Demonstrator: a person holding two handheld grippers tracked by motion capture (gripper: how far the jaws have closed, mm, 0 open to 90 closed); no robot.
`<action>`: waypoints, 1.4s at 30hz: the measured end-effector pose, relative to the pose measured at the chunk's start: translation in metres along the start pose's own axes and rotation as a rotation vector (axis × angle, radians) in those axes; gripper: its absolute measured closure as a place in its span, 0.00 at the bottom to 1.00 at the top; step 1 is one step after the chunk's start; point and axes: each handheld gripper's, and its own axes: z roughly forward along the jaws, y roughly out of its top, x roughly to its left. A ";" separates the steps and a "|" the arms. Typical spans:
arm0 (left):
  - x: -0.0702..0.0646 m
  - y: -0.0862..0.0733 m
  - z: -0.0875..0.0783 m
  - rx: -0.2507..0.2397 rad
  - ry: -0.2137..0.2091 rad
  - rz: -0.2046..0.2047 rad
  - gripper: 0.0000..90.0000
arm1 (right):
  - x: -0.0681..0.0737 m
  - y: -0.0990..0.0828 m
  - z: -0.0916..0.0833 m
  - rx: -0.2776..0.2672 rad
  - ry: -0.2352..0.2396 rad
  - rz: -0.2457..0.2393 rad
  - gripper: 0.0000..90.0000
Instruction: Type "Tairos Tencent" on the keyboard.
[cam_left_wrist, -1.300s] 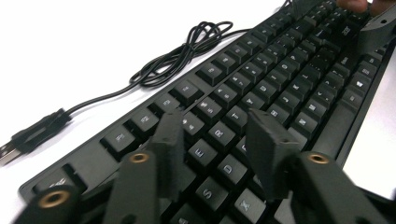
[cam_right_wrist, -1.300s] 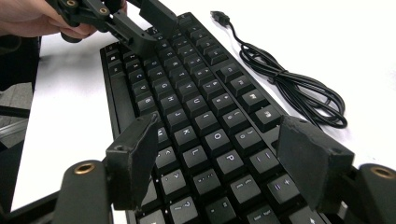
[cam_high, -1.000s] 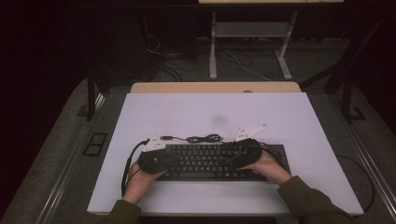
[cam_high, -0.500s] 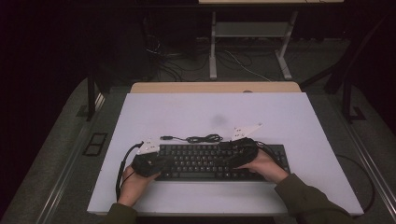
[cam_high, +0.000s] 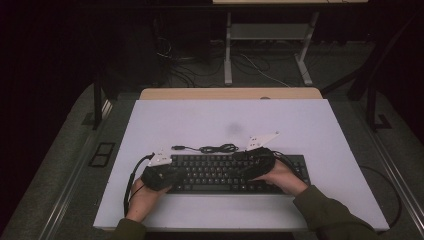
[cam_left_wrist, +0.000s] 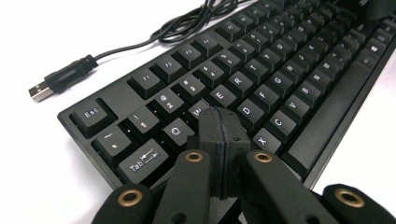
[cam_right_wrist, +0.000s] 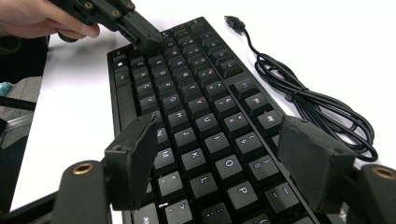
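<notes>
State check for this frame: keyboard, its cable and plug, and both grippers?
keyboard: flat on the white table, keys up.
cable: bundled in loops behind the keyboard.
USB plug: unplugged, lying on the table.
left gripper: shut, empty, tips over the keys near W.
right gripper: open, empty, above the keyboard's right half.

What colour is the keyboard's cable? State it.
Black; the cable shows best in the right gripper view.
</notes>
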 end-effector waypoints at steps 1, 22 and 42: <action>0.000 0.000 0.000 0.006 0.000 0.005 0.99 | 0.000 0.000 0.000 0.001 0.000 0.003 0.32; 0.000 0.002 -0.003 -0.011 0.006 -0.004 0.99 | 0.000 0.000 -0.001 -0.005 -0.002 0.002 0.32; 0.000 0.008 -0.003 -0.040 -0.014 -0.007 0.99 | -0.001 -0.002 -0.005 -0.002 -0.019 0.012 0.31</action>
